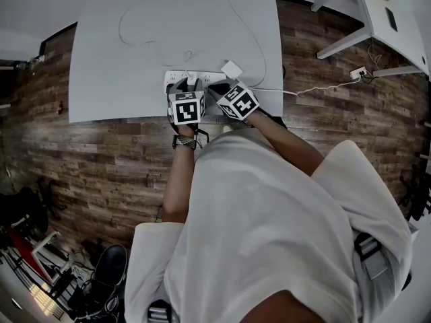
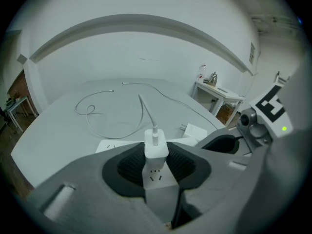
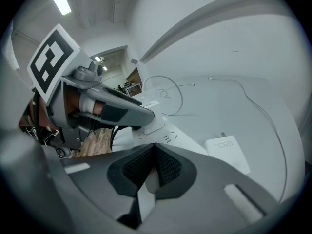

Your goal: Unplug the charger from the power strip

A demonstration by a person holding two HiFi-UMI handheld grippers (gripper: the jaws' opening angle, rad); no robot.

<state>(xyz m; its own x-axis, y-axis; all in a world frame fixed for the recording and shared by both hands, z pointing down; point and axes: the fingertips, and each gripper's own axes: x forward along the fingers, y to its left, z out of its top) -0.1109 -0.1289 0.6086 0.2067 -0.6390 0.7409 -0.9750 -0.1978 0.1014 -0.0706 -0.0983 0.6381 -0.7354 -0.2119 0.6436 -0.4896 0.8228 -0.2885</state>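
Where the left tongs point(image 2: 156, 149), ribbed and black inside, clamped the charger point(image 2: 156, 155), that smooth white block stood upright in the strip point(image 2: 113, 146), its long axis pointing straight up between them. The right tongs point(image 3: 153, 149), tips together, sat low over the strip alongside. Beyond, a thin cable point(image 2: 146, 112) curled across the matte bench point(image 2: 53, 135).

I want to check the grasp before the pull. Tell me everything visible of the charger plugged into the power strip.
The charger is a small white block, smooth plastic by its look, standing upright in the white power strip on the table. A thin white cable leaves its top through a plug and loops away across it. The left hand-held gripper has its dark ribbed pads pressed on both its sides.
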